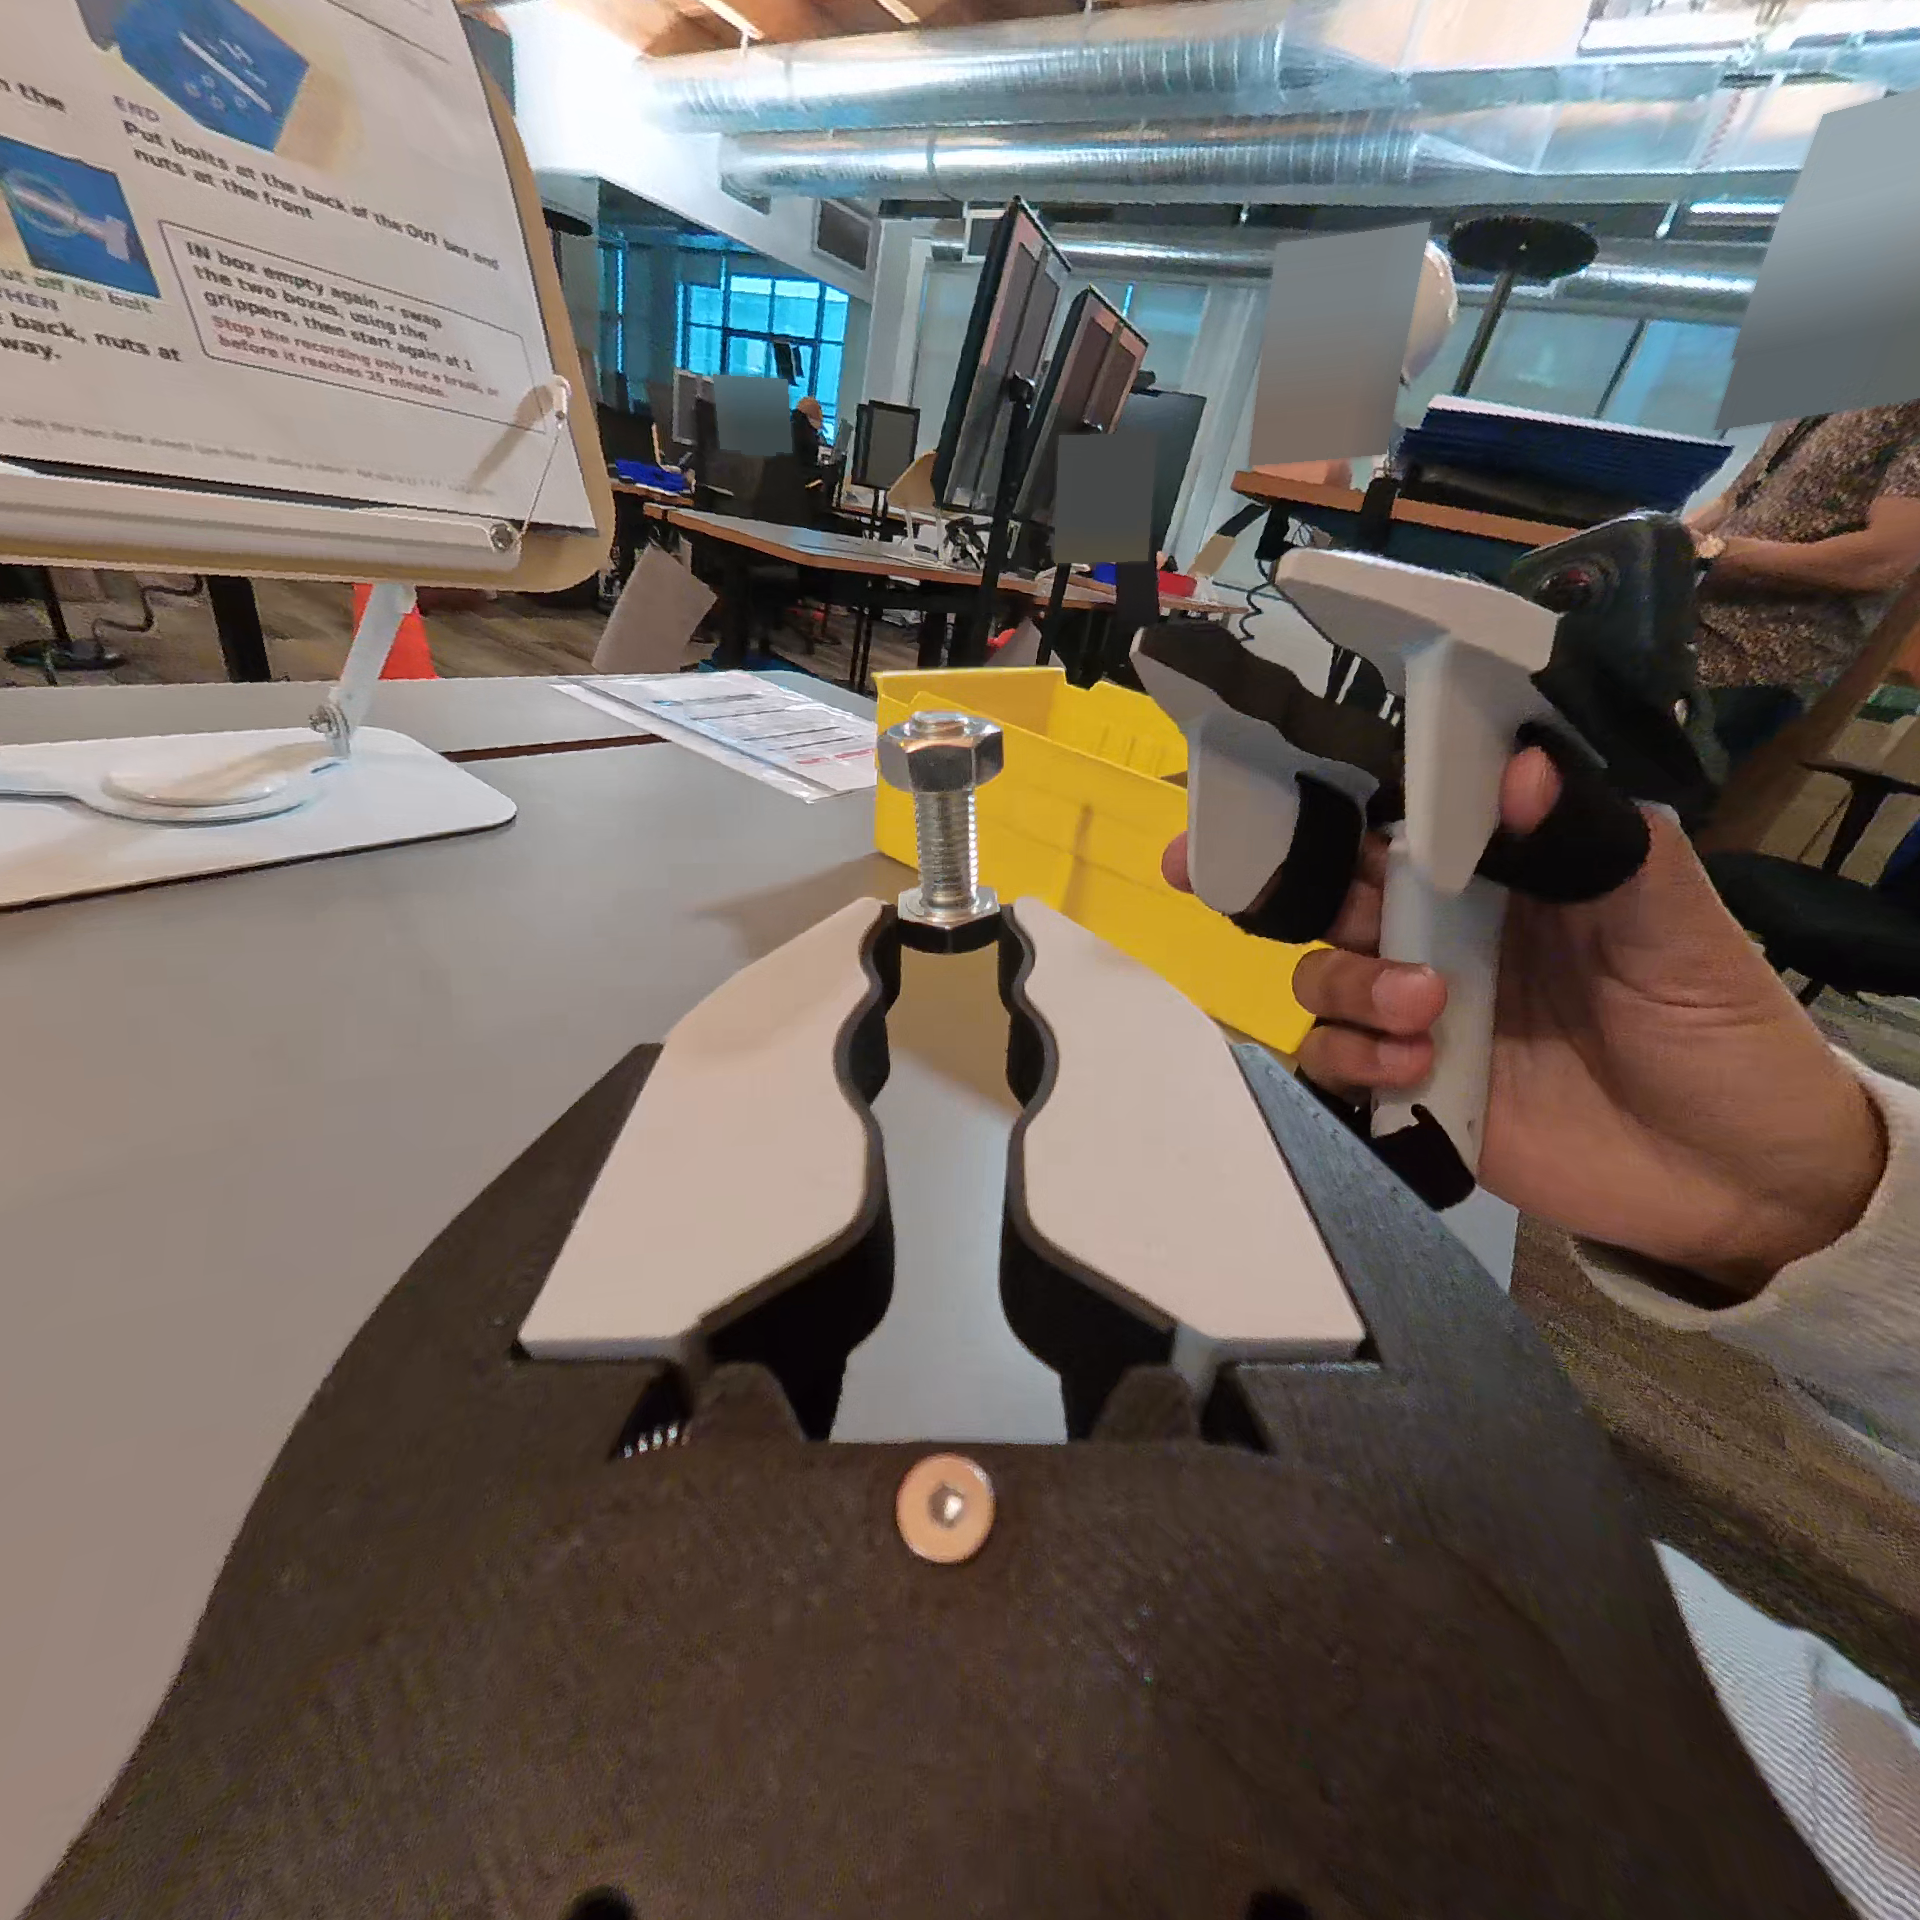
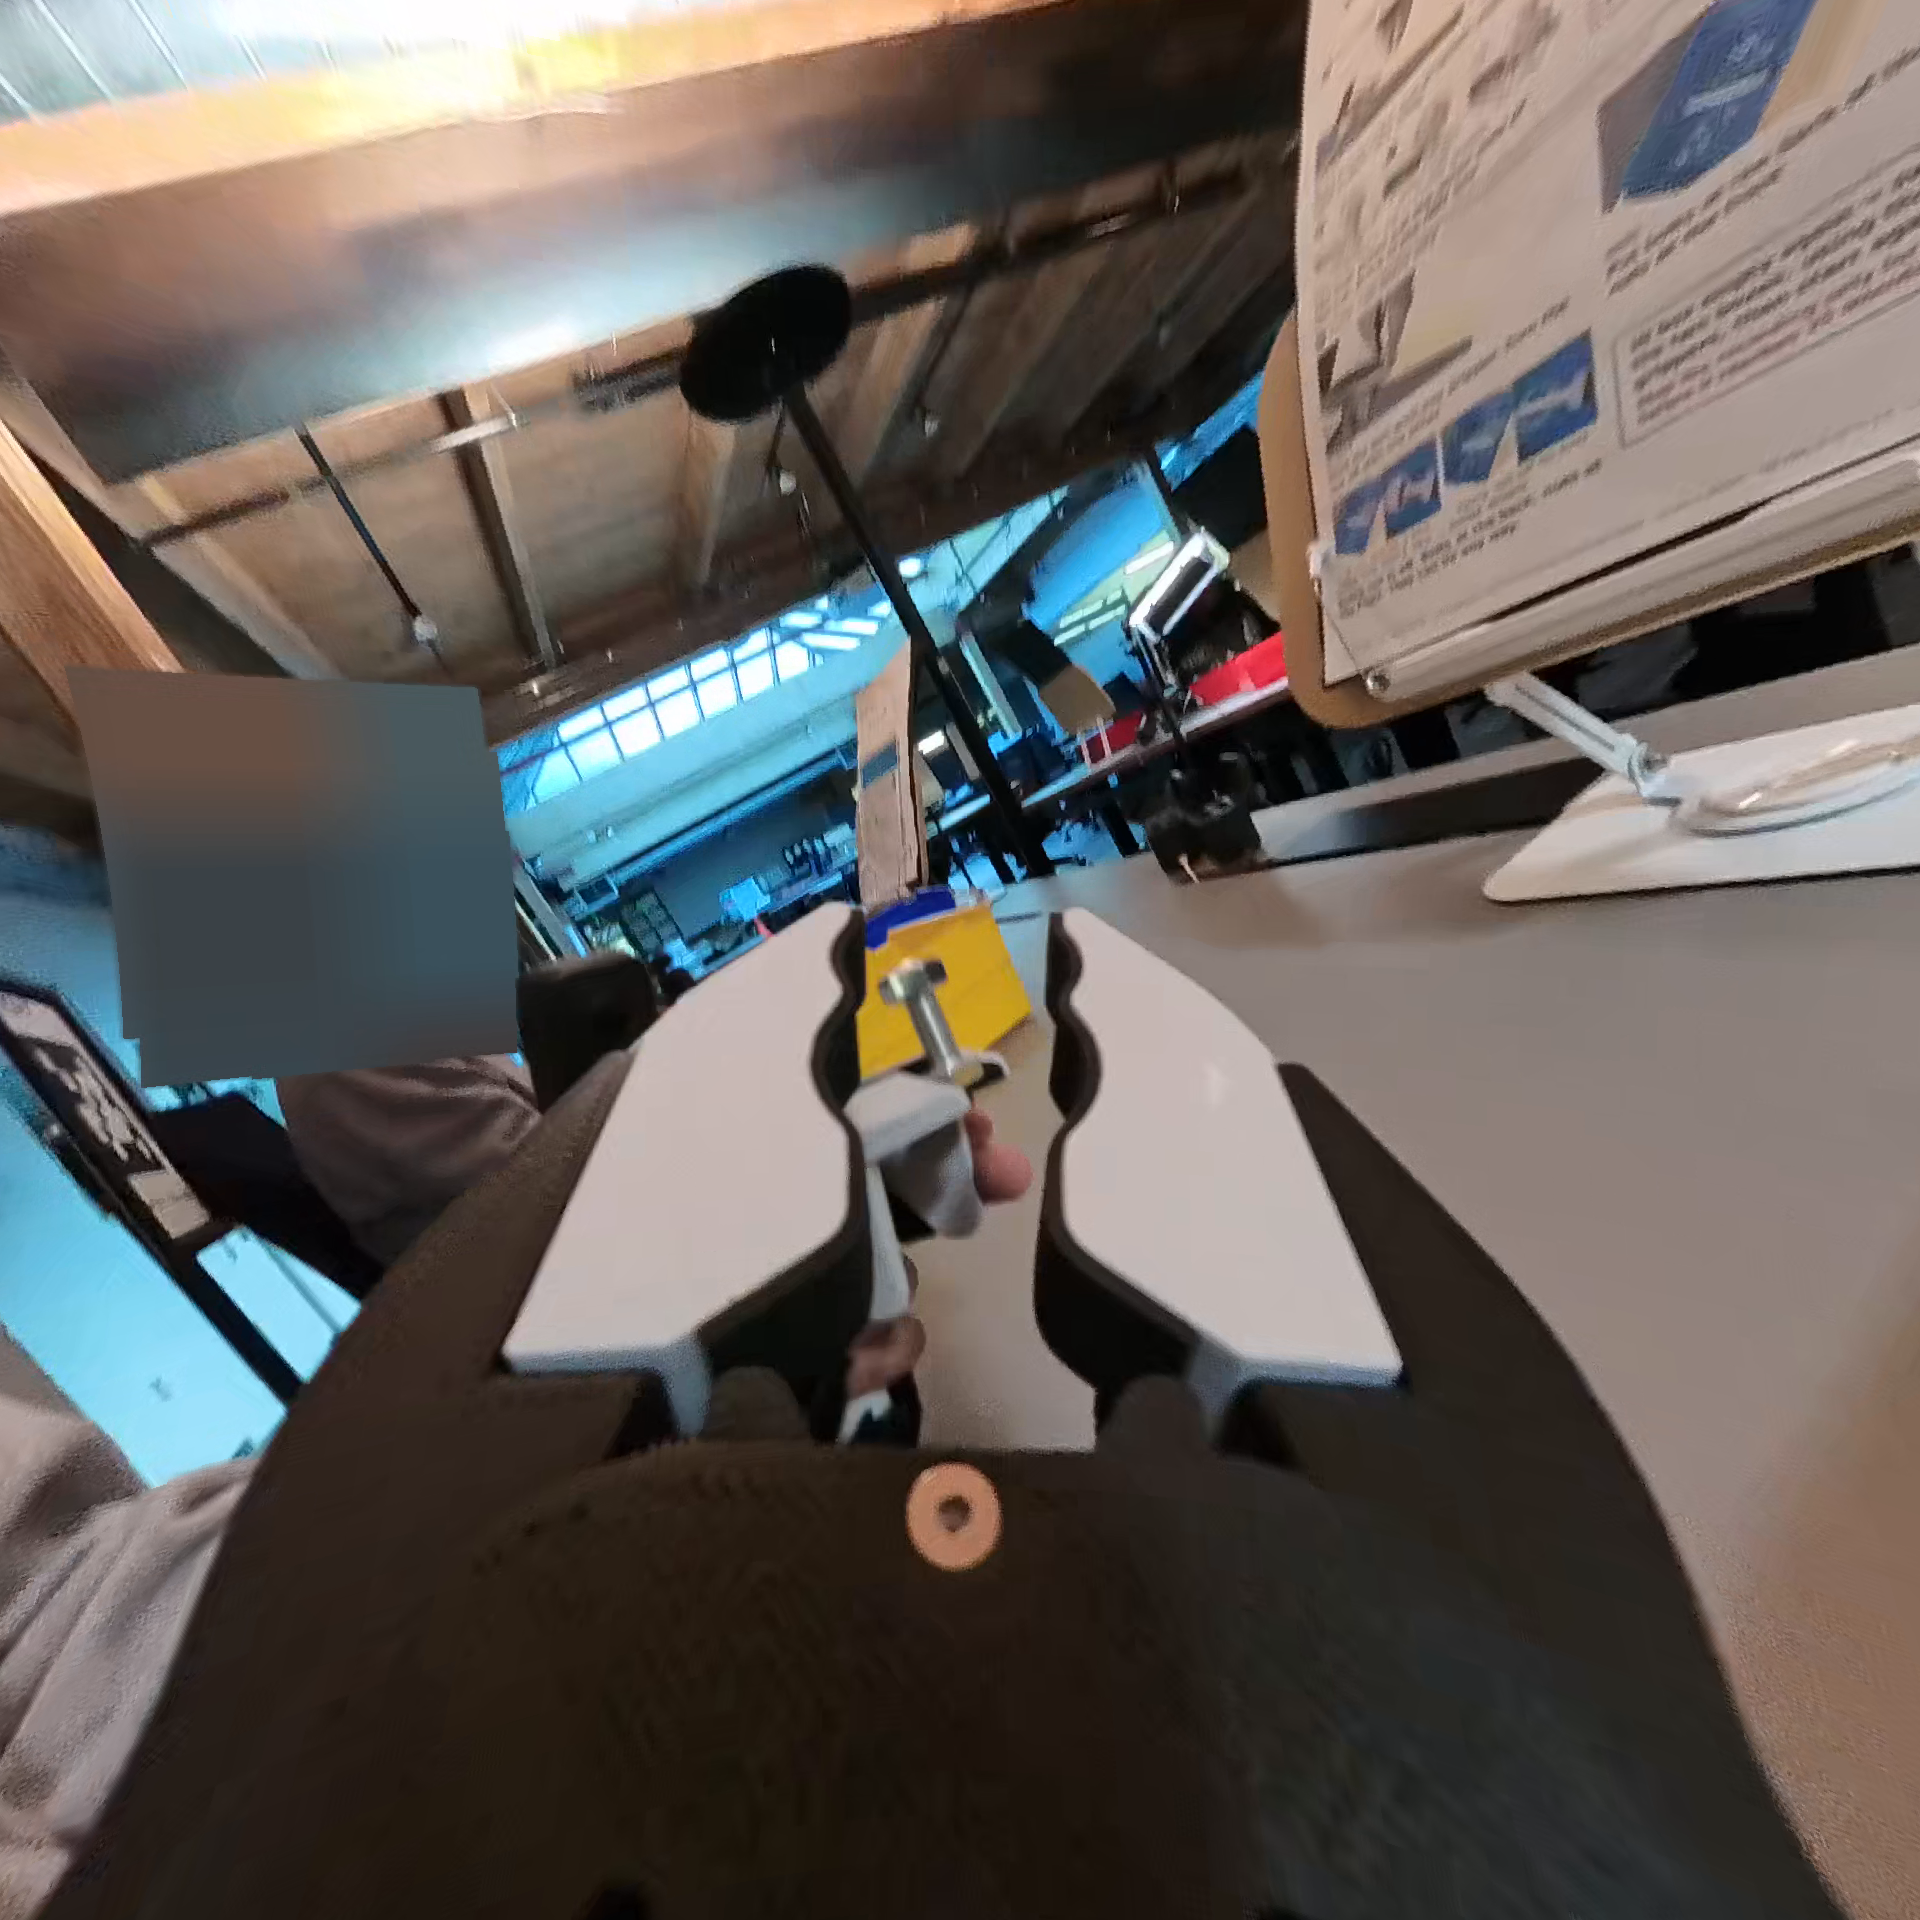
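My left gripper (image 1: 945, 925) is shut on the hex head of a steel bolt (image 1: 945, 842) and holds it upright above the grey table (image 1: 416, 1039). A hex nut (image 1: 940, 750) sits on the top end of the thread. My right gripper (image 1: 1340, 790), held in a hand, is open and empty to the right of the bolt, apart from it. In the right wrist view, the open right gripper (image 2: 956, 925) looks through its gap at the bolt (image 2: 930, 1013) and the left gripper (image 2: 971, 1070). A yellow bin (image 1: 1091, 821) stands just behind the bolt and also shows in the right wrist view (image 2: 982, 987).
A white document stand (image 1: 260, 800) with an instruction sheet (image 1: 260, 260) stands at the left of the table; it shows in the right wrist view (image 2: 1662, 810). A laminated sheet (image 1: 748, 727) lies at the far edge. Monitors (image 1: 1018, 364) and a person (image 1: 1818, 540) are beyond. My hands' fingertips stand some 8 centimeters from each other.
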`<state>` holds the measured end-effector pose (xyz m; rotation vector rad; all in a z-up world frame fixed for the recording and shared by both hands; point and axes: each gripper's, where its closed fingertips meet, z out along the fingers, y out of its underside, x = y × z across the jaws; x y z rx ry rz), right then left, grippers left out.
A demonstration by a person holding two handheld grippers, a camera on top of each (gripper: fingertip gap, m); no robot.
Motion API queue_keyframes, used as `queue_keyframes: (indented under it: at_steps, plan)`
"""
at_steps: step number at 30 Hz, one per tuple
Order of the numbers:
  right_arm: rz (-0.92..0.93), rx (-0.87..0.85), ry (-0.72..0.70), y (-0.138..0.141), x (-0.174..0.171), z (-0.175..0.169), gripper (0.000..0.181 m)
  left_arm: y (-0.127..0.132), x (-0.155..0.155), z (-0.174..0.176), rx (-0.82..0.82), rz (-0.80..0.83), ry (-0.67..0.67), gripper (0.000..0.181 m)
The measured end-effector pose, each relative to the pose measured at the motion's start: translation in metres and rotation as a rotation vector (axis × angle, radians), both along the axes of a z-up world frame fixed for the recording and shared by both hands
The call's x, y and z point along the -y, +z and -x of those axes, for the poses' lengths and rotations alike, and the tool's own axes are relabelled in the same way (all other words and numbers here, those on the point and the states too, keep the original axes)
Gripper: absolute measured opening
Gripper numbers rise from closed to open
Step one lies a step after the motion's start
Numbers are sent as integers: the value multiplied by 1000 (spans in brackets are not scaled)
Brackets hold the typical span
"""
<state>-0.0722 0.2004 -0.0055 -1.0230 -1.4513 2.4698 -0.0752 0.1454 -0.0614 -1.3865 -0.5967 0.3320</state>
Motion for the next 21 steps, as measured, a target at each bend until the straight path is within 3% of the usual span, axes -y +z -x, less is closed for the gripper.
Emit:
queue_keyframes:
  at_steps: [5,9,11,14,21]
  plan:
    - [-68,-27,16,-14,15,-5,31,-13,9,-4,24,9,22,18]
    - [-113,-24,148,-29,35,-19,33,-13,-5,-21,11,52,-57,18]
    - [-218,-81,161,-38,38,-23,33,-12,-14,-31,-55,135,-99,18]
    - [-263,-191,146,-30,36,-25,35,-21,-19,-38,-97,197,-124,18]
    - [-329,-277,163,-29,46,-34,33,-18,-10,-29,-30,90,-111,18]
